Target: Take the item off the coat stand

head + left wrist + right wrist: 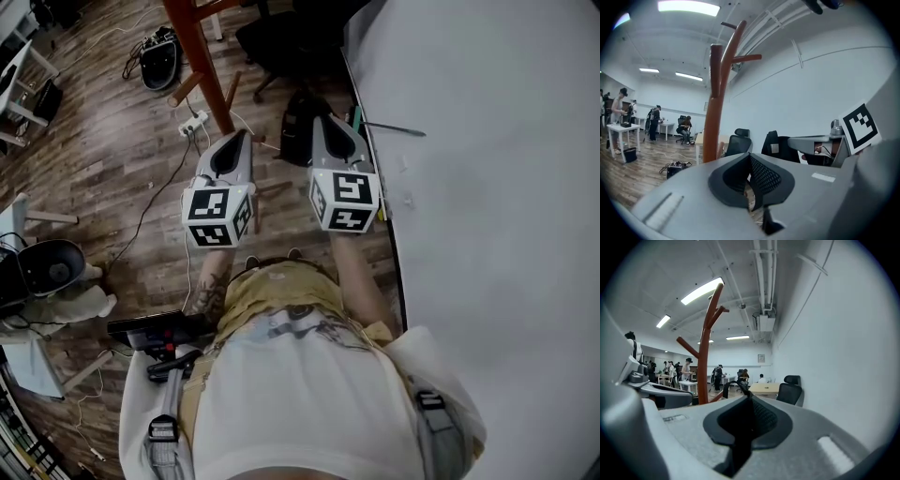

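Right gripper: jaws pinched on a black strap, with the black bag hanging at its tip, apart from the stand. Left gripper: jaws pressed together, nothing between. Both are side by side, roughly level, over the wood floor.

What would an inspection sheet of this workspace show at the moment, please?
Surface: brown wood-plank floor.
Job's things: reddish-brown wooden coat stand, upright; no item seen on its visible pegs.
Clutter: black bag-like object on the floor near the stand; black office chair by the wall.
Grippers: left gripper and right gripper both show jaws together, nothing seen between them.
Cables: white power strip by the stand's foot, leads trailing over the floor.
Surroundings: plain white wall on the right; people at white tables far off.
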Demonstrator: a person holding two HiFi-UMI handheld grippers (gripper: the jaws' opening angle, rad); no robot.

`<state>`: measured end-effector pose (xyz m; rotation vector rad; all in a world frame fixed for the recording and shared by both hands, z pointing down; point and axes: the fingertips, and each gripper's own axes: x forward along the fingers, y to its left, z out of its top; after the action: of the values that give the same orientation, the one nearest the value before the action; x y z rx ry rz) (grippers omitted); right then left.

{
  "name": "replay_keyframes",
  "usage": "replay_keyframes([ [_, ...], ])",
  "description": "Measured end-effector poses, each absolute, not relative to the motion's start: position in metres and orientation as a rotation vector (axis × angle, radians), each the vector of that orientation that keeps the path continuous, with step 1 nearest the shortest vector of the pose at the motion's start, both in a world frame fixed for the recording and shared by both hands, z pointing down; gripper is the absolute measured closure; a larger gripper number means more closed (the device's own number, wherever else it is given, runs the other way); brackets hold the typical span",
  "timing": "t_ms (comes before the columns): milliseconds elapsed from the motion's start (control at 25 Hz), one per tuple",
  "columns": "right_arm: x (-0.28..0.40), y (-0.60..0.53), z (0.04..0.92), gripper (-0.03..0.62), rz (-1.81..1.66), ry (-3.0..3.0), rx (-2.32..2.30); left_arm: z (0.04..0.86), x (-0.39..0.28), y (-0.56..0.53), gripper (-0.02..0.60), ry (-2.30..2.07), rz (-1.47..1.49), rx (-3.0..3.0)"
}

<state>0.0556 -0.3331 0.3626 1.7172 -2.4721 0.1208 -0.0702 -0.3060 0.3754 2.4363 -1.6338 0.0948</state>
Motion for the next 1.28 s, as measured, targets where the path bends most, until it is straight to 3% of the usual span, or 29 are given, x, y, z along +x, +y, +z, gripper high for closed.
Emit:
replay_keyframes([
  [320, 0.060, -0.332, 0.310, 0.571, 0.031, -2.584, 1.801, 0.337, -0.061, -0.313, 0.583, -1.676, 0.046, 2.522],
  [1280, 0.048, -0.321, 0.287, 0.571, -0.048, -2.618, 1.790, 0.302, -0.047, -0.311, 0.583, -1.677, -0.022, 2.592],
])
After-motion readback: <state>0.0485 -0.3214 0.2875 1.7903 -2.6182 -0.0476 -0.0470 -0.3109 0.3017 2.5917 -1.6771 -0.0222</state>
